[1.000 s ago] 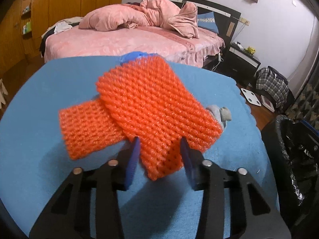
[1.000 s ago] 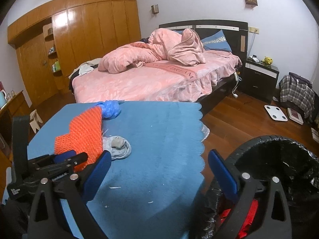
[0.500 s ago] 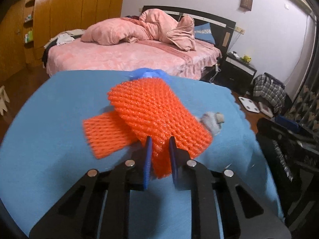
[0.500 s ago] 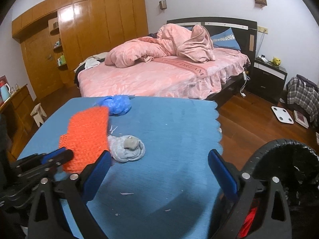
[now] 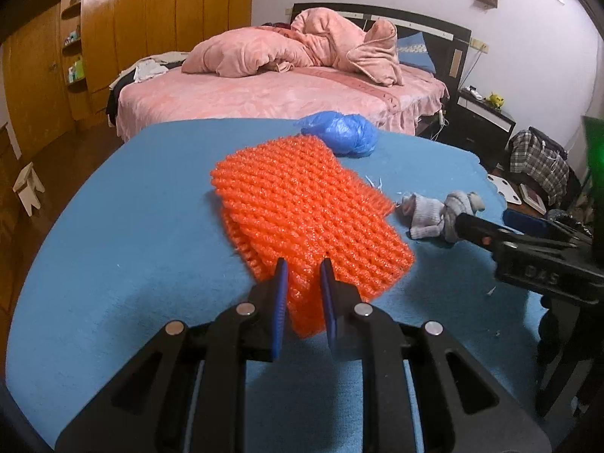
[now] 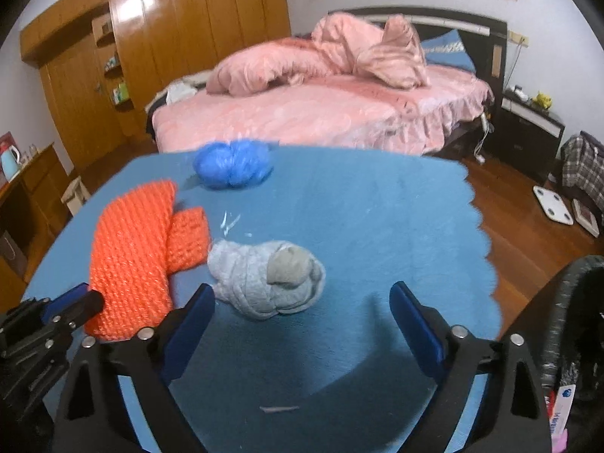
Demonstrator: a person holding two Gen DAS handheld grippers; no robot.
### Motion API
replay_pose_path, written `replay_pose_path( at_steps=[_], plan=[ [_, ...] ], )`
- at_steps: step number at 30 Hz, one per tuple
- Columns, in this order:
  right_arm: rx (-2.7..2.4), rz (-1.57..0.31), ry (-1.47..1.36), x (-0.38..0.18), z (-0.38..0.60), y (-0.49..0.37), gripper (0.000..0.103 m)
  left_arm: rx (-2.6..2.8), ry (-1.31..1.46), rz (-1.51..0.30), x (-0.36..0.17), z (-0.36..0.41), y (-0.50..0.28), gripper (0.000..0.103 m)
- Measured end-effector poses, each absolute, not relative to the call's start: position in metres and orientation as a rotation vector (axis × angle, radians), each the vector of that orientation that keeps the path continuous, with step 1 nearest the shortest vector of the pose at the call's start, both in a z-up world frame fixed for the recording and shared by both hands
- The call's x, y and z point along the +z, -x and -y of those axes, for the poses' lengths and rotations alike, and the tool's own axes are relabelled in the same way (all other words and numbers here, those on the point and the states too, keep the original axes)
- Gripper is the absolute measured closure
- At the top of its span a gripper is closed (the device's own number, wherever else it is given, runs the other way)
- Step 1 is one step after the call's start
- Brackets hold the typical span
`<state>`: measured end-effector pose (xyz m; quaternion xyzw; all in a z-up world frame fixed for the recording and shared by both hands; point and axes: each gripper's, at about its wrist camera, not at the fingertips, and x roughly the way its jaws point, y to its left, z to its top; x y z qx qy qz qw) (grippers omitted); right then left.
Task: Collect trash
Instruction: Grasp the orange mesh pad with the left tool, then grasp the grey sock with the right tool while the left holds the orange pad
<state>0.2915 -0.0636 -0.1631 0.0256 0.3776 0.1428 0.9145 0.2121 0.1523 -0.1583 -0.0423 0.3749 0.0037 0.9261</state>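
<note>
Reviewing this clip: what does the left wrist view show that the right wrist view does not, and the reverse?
Only the left wrist view: the left tongs seen from behind, pads pinching the near end of the orange foam net.

Only the right wrist view: the right tongs from behind, wide open short of the grey sock bundle, plus the black-lined trash bin and a kettle.

Both: the blue tablecloth, blue plastic wad, net, sock bundle and pink bed.
</note>
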Motion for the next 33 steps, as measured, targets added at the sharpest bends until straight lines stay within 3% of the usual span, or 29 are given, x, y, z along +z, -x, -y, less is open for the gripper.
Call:
replay_pose_path(
  at_steps=[3,8,25,33],
  plan=[
    [0.299,-0.787,-0.061,-0.164,0.061,-0.299,0.020,0.008,0.094,-0.776,-0.160,-0.152,-0.211,0.086],
    [0.361,-0.823,-0.035,-0.171,0.051,-0.301,0.050,0.008,0.108,-0.785,-0.161,-0.153,-0.211,0.086],
    [0.346,-0.838,0.002,-0.171,0.042,-0.301,0.054,0.019,0.117,-0.807,-0.164,-0.155,-0.216,0.085],
    [0.359,-0.763,-0.047,-0.139,0.060,-0.274,0.054,0.007,0.153,-0.737,-0.140,-0.152,-0.201,0.086]
  ],
)
